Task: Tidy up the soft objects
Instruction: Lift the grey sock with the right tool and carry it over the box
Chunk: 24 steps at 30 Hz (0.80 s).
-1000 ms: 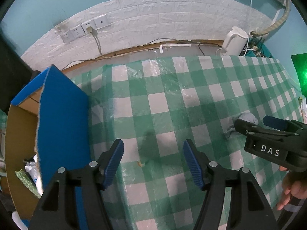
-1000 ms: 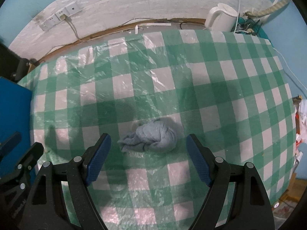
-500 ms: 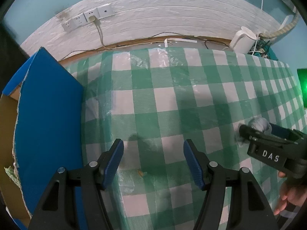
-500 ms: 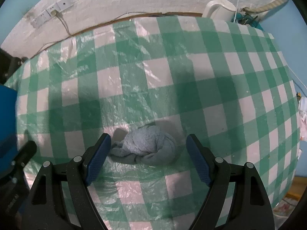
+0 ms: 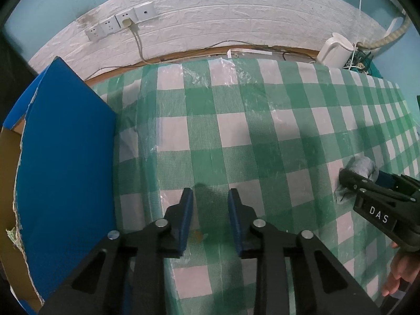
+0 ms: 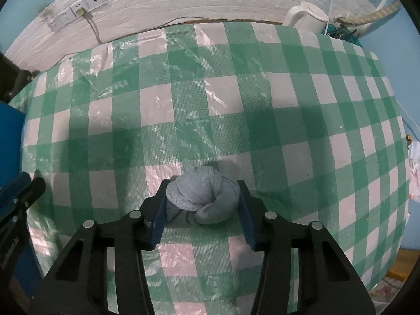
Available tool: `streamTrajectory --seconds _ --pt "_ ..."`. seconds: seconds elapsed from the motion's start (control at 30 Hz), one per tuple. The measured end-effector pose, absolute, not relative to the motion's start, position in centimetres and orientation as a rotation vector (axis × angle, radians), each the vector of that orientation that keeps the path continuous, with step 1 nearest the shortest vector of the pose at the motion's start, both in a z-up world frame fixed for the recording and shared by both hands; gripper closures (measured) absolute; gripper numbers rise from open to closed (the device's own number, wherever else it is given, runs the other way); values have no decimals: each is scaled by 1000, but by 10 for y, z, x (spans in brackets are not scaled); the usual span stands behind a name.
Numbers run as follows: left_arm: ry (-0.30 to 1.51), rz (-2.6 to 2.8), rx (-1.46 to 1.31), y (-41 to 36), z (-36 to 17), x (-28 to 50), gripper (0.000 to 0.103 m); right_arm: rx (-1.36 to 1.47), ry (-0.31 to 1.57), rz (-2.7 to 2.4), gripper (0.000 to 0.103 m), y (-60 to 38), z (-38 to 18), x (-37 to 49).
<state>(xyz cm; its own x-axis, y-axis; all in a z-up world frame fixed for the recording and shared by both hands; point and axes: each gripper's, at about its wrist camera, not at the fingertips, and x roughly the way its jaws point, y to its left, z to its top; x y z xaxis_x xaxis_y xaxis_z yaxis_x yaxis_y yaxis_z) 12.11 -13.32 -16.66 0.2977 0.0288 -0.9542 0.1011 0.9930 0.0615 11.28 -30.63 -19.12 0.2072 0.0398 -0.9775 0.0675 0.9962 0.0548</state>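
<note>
A balled grey-blue cloth point(image 6: 202, 195) lies on the green-and-white checked table. My right gripper point(image 6: 202, 204) is closed on it, both blue pads pressing its sides. In the left wrist view the same cloth point(image 5: 363, 165) shows at the right edge between the right gripper's fingers point(image 5: 351, 178). My left gripper point(image 5: 210, 210) hovers over the table with its jaws narrowed and nothing between them. A blue cardboard box point(image 5: 65, 157) stands at the left, its flap up.
A white kettle point(image 5: 334, 51) and cables sit at the table's far right corner. Wall sockets point(image 5: 120, 23) are on the white brick wall behind. The table's right edge point(image 6: 393, 183) drops off toward the floor.
The right gripper moved forward over the cloth and closed on it. The left gripper's jaws narrowed from wide open, and it shifted right, away from the box.
</note>
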Motion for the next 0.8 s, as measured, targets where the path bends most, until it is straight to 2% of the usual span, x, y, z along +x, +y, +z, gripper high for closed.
streamTrajectory --seconds 0.13,0.8 --pt "1270 -52 102 -130 -164 120 85 91 1360 -5 57 -303 -186 107" --pt "1183 -101 176 -133 -119 90 86 27 1292 61 57 -280 -132 87"
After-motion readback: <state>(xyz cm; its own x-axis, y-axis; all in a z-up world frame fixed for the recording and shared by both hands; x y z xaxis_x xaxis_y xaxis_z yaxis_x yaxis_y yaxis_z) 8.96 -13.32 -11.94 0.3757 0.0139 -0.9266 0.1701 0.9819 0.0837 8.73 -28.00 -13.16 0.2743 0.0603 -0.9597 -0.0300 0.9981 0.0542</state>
